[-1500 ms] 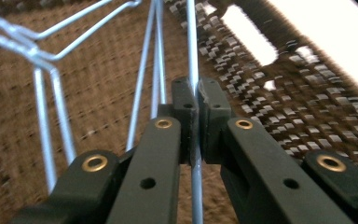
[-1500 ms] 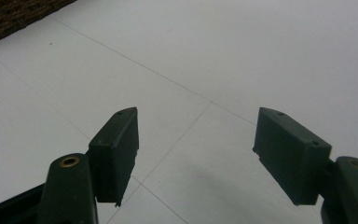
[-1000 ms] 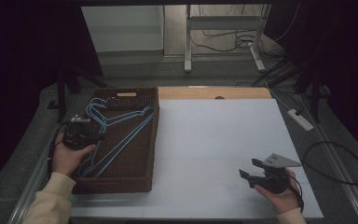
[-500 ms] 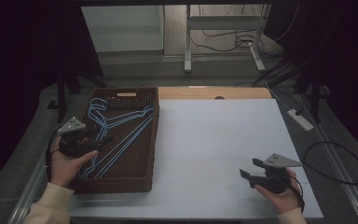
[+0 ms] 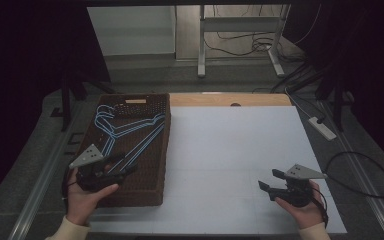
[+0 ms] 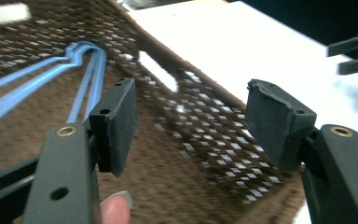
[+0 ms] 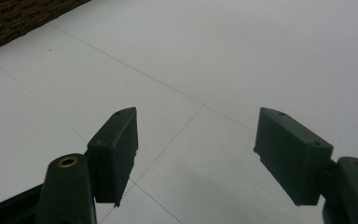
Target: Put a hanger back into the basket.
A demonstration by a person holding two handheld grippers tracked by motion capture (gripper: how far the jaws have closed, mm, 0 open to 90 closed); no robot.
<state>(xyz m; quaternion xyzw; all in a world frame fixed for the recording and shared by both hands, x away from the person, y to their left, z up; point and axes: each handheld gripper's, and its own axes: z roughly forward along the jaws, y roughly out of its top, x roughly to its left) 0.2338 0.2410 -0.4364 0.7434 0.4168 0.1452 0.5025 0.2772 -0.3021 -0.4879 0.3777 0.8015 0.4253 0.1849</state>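
Note:
A brown woven basket (image 5: pixel 152 150) stands on the left of the white table top (image 5: pixel 235 145) and holds several light-blue hangers (image 5: pixel 125 131). My left gripper (image 5: pixel 125 167) hovers over the basket's near end, pointing right. Its jaws have just been opening and nothing is between them. In the left gripper view, the left gripper (image 6: pixel 191 121) frames the basket's wall (image 6: pixel 205 135), with the hangers (image 6: pixel 81 70) lying to the left. My right gripper (image 5: pixel 269 180) rests low at the near right, open and empty. In the right gripper view, the right gripper (image 7: pixel 196 140) spans bare white surface.
A wooden strip (image 5: pixel 230 100) runs along the table's far edge. A white power strip (image 5: pixel 322 127) and a looped black cable (image 5: pixel 360 175) lie off the table's right side. The basket's corner (image 7: pixel 14 18) shows far off.
My left hand has drawn back along the basket toward its near end, away from the hangers, and its jaws stand wider. The right hand has kept still.

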